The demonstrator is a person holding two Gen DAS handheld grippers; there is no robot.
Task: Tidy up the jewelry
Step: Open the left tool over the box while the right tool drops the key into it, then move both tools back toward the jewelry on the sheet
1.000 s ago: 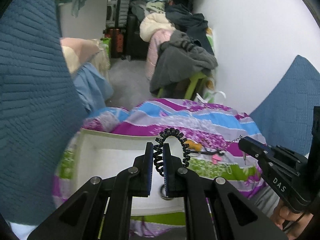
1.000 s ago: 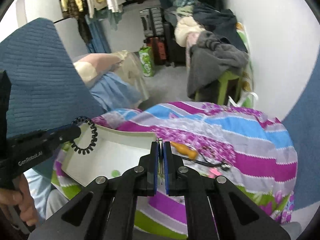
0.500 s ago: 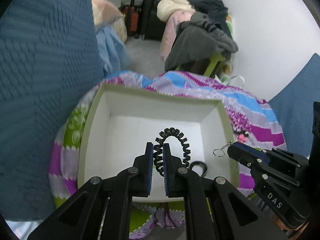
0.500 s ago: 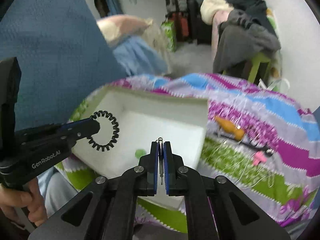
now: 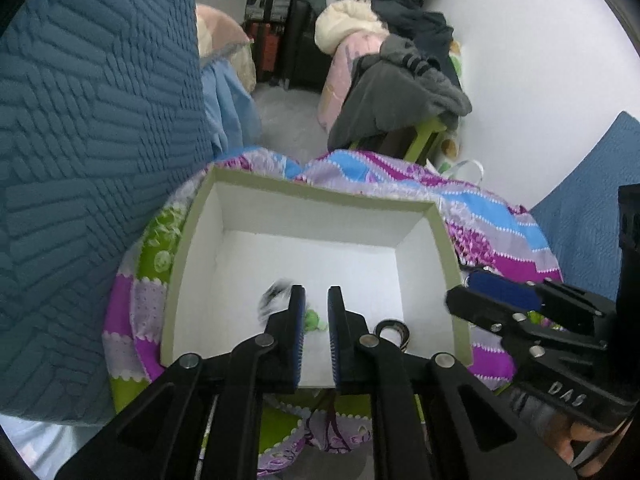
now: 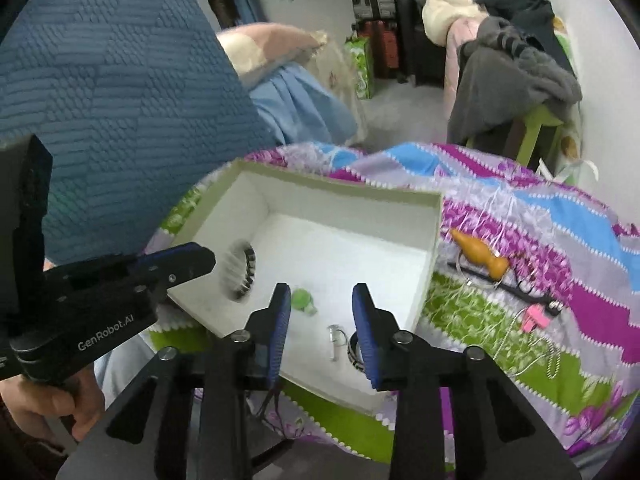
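Note:
A white open box (image 5: 448,232) (image 6: 434,240) sits on a striped cloth. My left gripper (image 5: 316,300) is open over the box; the black coil hair tie (image 5: 272,298) (image 6: 242,276) is blurred, falling beside its left finger. My right gripper (image 6: 322,300) is open over the box's near side; a small silver ring piece (image 6: 336,336) lies on the box floor between its fingers. A green piece (image 6: 302,300) (image 5: 314,318) and a dark ring band (image 5: 394,330) (image 6: 354,350) lie in the box.
Right of the box on the cloth (image 6: 560,220) lie an orange wooden piece (image 6: 480,254), a black pin, a pink clip (image 6: 534,316) and thin chains. A blue quilted cushion (image 5: 80,160) rises at left. Clothes pile at the back.
Both grippers opened over the box. The hair tie left the left gripper and is dropping; the silver piece left the right gripper and lies in the box.

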